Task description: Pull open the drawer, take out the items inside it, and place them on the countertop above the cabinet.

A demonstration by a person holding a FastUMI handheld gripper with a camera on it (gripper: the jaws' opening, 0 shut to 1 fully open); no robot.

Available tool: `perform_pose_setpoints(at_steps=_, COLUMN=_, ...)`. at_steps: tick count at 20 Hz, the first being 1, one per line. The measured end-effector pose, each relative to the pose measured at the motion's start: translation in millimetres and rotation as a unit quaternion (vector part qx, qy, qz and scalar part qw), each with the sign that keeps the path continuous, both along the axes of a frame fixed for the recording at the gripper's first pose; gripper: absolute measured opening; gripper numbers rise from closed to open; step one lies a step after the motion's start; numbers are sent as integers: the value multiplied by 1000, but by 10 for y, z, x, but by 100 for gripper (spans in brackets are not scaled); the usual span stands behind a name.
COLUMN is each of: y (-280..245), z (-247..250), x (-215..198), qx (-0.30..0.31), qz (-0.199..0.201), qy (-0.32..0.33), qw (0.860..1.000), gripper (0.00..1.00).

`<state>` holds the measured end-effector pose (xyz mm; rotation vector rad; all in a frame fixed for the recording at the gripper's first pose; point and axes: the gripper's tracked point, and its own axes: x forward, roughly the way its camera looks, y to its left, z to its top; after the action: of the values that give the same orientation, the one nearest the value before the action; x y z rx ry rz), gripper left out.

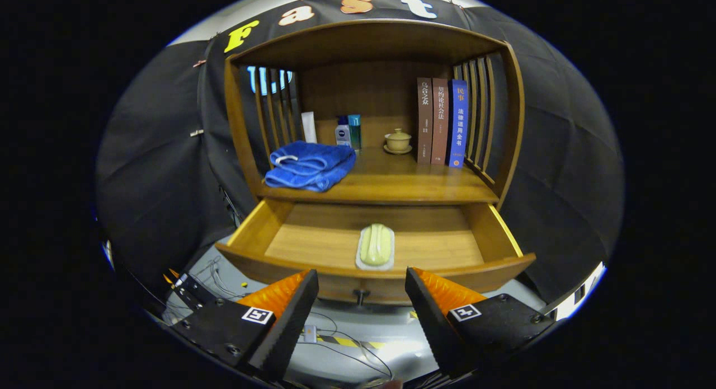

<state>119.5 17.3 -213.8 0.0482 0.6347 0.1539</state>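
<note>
Since the task is to empty the drawer onto the surface above, this is what the gripper view offers.

Drawer: the wooden drawer [313,249] of the cabinet stands pulled well out toward the camera, so its inside is reachable from above. Its small knob [361,295] shows on the front panel, between the fingers and a little beyond them.

Item inside: one pale green soap bar [376,244] lies lengthwise on a white dish [362,261], near the drawer's front wall and about midway across. It looks like the thing to lift out. The rest of the drawer floor is bare wood.

Surface above: the cabinet's countertop [403,183] sits directly over the drawer. A folded blue towel [309,165] lies on its left part. At the back stand a white tube [309,127], two small bottles [349,132] and a lidded cup on a saucer [397,141]. Three upright books [442,122] lean at the right. Bare wood in the front middle seems the likely landing spot.

Fingers: the gripper [362,291] has its fingers spread wide, holding nothing and touching nothing. They hover just in front of the drawer front, apart from it, with the soap straight ahead between them.

Step in hand, as a judgement: the drawer is open; reaching in for the soap comes next.
</note>
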Motion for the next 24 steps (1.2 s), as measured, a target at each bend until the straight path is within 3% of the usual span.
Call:
perform_pose_setpoints(at_steps=5, y=-39, z=-346, x=823, qx=-14, qz=-19, qy=95, qw=995, gripper=99)
perform_pose_setpoints(at_steps=10, y=13, z=-1181, x=1104, qx=-42, qz=-22, qy=197, qw=979, gripper=99)
perform_pose_setpoints(at_steps=16, y=-8, z=-1662, x=1234, qx=-57, qz=-53, qy=250, qw=965, gripper=55)
perform_pose_setpoints(at_steps=21, y=-13, z=-1664, x=1161, qx=-66, qz=-61, qy=260, qw=962, gripper=18)
perform_pose_setpoints(at_steps=24, y=-1, z=-1614, x=994, qx=-46, qz=-73, qy=280, qw=956, gripper=18)
